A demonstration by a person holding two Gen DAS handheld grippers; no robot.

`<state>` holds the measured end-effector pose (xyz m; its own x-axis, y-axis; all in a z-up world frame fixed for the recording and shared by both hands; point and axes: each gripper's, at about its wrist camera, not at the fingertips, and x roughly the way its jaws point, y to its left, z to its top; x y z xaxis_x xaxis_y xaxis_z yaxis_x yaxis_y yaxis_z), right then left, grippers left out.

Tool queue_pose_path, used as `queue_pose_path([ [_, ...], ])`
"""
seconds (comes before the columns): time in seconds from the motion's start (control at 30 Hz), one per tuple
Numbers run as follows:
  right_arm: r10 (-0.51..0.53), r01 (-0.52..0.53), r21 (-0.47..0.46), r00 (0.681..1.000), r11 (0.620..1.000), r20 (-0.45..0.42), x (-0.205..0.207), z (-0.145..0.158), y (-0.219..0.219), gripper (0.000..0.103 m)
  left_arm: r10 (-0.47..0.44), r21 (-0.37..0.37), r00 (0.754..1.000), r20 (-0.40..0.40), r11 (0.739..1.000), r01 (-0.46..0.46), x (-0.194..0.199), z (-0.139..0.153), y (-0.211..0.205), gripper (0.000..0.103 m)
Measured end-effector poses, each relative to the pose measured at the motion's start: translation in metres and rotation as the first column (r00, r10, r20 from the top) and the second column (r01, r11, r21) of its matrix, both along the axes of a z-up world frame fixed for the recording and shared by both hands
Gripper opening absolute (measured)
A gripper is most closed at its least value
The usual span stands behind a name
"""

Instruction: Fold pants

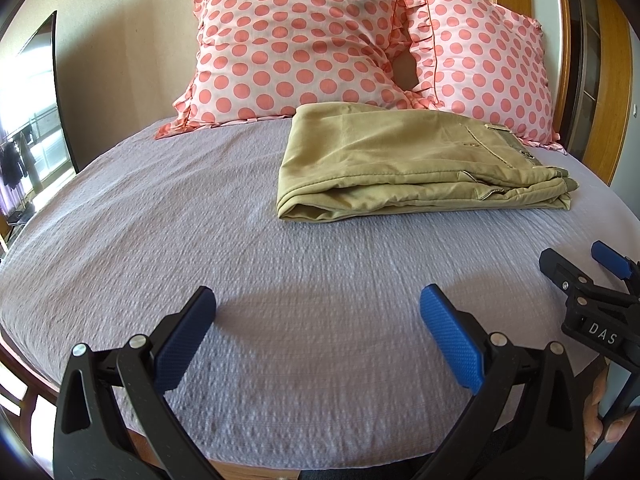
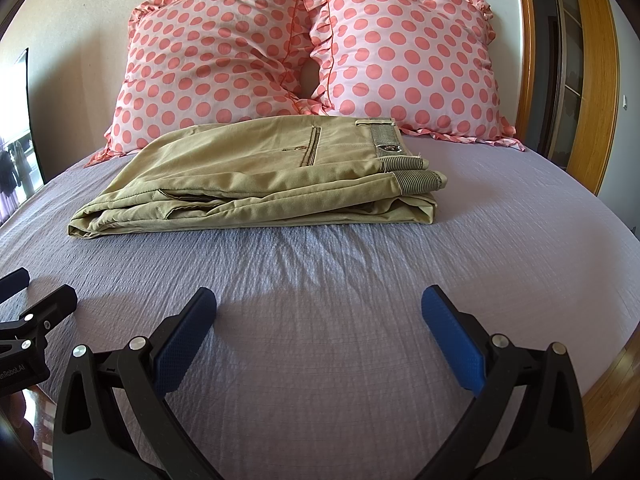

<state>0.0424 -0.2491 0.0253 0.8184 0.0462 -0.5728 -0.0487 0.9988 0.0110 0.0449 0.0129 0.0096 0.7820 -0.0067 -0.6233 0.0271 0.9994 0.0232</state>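
Khaki pants [image 1: 404,160] lie folded into a flat stack on the lilac bed sheet [image 1: 200,220], in front of the pillows; they also show in the right wrist view [image 2: 256,180], waistband to the right. My left gripper [image 1: 318,304] is open and empty, low over the sheet, well short of the pants. My right gripper [image 2: 320,304] is open and empty, also short of the pants. The right gripper shows at the right edge of the left wrist view [image 1: 580,268]; the left gripper shows at the left edge of the right wrist view [image 2: 36,292].
Two pink polka-dot pillows [image 2: 224,64] [image 2: 408,64] lean against the wall behind the pants. A wooden bed frame [image 2: 612,384] runs along the right side. A dark panel [image 1: 52,80] and a bright window are at the left.
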Motion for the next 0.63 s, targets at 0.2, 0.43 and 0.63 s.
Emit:
queue_pose_path([
  [0.2, 0.000, 0.000, 0.000, 1.000, 1.000, 0.000, -0.0001, 0.0000, -0.0001, 0.102, -0.001, 0.000, 1.000, 0.006, 1.000, 0.001, -0.0014, 0.0005, -0.0007, 0.101],
  [0.43, 0.000, 0.000, 0.000, 1.000, 1.000, 0.000, -0.0007, -0.0001, 0.0001, 0.102, -0.002, 0.000, 1.000, 0.006, 1.000, 0.002, -0.0014, 0.0007, -0.0006, 0.101],
  [0.63, 0.000, 0.000, 0.000, 1.000, 1.000, 0.001, -0.0008, -0.0003, 0.0002, 0.102, -0.001, -0.001, 1.000, 0.006, 1.000, 0.001, -0.0016, 0.0005, -0.0009, 0.101],
])
